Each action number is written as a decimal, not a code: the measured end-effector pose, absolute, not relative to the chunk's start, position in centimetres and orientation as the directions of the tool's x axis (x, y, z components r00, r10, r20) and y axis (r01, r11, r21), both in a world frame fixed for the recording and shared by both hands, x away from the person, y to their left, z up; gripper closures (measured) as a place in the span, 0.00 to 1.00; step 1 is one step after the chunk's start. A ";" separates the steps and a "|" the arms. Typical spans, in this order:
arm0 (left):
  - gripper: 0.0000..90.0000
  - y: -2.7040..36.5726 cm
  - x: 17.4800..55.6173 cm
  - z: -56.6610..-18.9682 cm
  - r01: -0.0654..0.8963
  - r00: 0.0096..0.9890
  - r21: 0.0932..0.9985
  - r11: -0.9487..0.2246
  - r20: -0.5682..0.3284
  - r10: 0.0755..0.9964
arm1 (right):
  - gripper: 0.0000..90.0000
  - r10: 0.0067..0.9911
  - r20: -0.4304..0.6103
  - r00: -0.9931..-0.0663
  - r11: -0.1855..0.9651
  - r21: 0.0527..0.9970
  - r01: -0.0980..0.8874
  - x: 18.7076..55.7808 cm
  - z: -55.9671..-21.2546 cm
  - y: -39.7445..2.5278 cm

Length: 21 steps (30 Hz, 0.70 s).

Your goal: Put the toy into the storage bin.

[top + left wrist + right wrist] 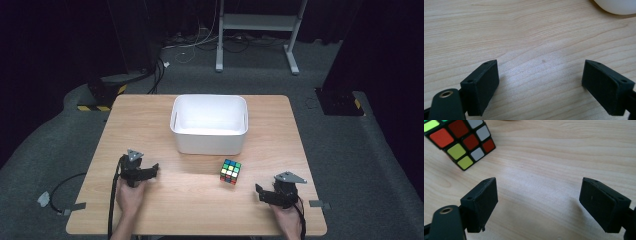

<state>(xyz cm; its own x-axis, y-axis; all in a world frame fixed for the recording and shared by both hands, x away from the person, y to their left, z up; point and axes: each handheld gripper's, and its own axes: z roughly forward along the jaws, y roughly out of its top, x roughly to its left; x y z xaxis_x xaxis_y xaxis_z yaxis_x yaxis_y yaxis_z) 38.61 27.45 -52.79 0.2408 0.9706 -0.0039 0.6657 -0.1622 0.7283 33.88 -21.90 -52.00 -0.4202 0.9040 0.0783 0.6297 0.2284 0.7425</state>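
Observation:
A scrambled colour cube sits on the wooden table just in front of a white bin. My right gripper rests near the table's front right, open, with bare wood between its jaws; the cube lies ahead and to the left of them, apart. My left gripper is held at the front left, pointing right, open over bare wood. A corner of the white bin shows at the top right of the left gripper view.
The bin stands at the table's middle back and looks hollow inside. A white metal stand, cables and dark boxes with striped tape lie on the grey floor beyond the table. Small grey tabs stick out at the table's front edges.

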 end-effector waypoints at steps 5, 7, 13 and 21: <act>0.16 27.4 38.6 -52.8 0.666 0.241 0.728 -0.162 -0.004 0.971 | 0.17 0.902 0.085 -0.423 0.228 0.737 0.636 33.3 -52.3 -21.6; 0.16 27.4 38.6 -52.8 0.666 0.241 0.728 -0.162 -0.004 0.971 | 0.17 0.899 0.091 -0.427 0.227 0.737 0.636 33.0 -52.3 -21.4; 0.16 27.4 38.6 -52.8 0.666 0.241 0.728 -0.163 -0.003 0.971 | 0.17 0.885 0.074 -0.459 0.258 0.743 0.617 32.6 -51.9 -20.5; 0.16 27.4 38.6 -52.8 0.666 0.240 0.728 -0.162 -0.004 0.971 | 0.15 0.869 0.070 -0.490 0.285 0.740 0.610 32.2 -51.7 -19.2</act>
